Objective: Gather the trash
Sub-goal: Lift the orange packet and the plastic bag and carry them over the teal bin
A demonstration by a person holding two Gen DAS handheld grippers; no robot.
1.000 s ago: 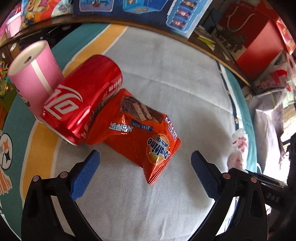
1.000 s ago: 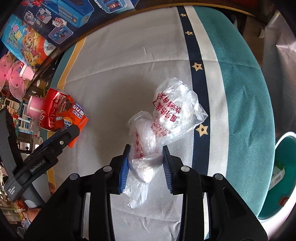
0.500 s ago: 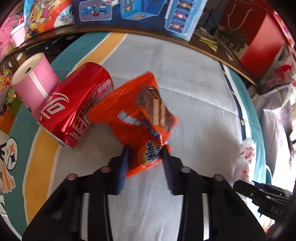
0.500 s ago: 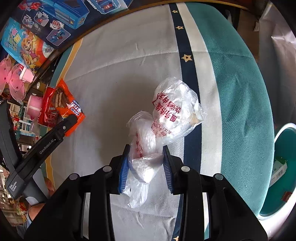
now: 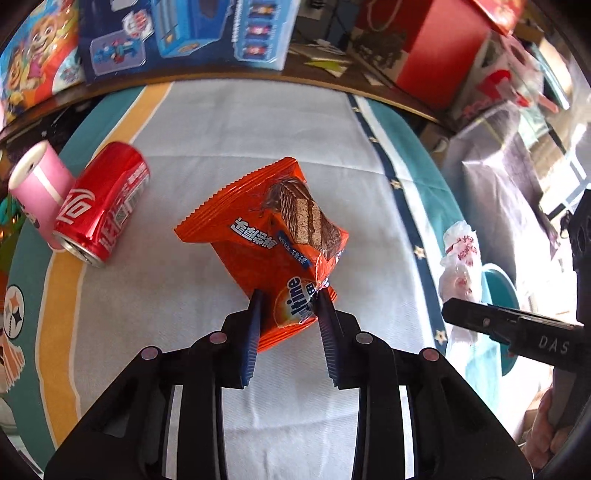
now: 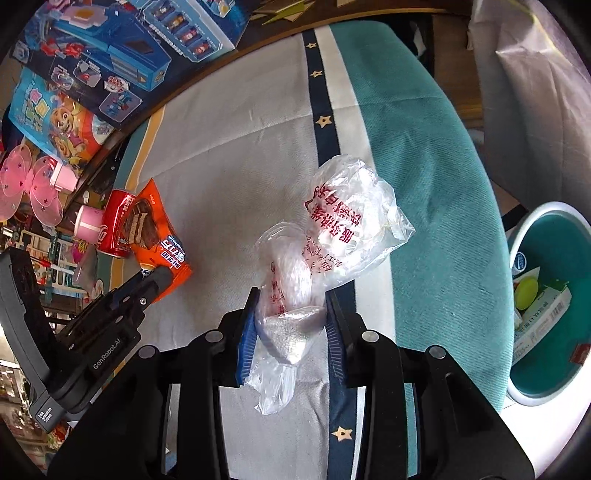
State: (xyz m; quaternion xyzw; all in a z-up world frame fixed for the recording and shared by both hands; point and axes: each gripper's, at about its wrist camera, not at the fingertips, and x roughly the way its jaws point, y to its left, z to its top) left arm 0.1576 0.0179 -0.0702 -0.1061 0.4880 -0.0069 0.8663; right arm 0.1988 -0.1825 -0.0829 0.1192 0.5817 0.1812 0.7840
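My left gripper point(image 5: 290, 314) is shut on the lower end of an orange Ovaltine snack wrapper point(image 5: 266, 225) and holds it lifted above the cloth-covered table point(image 5: 236, 125). My right gripper point(image 6: 291, 321) is shut on a crumpled clear plastic bag with red print point(image 6: 343, 225), also lifted; the bag shows in the left wrist view point(image 5: 460, 258) too. The wrapper point(image 6: 155, 229) and the left gripper point(image 6: 147, 284) show at the left of the right wrist view.
A red cola can point(image 5: 101, 206) lies on its side by a pink paper cup point(image 5: 40, 188) at the table's left. A teal bin point(image 6: 543, 299) holding trash stands beyond the right edge. Toy boxes point(image 5: 184, 33) and a red bag point(image 5: 443, 44) line the back.
My left gripper closed on the orange wrapper and lifted it off the cloth, away from the can. My right gripper kept hold of the plastic bag and drifted toward the teal bin.
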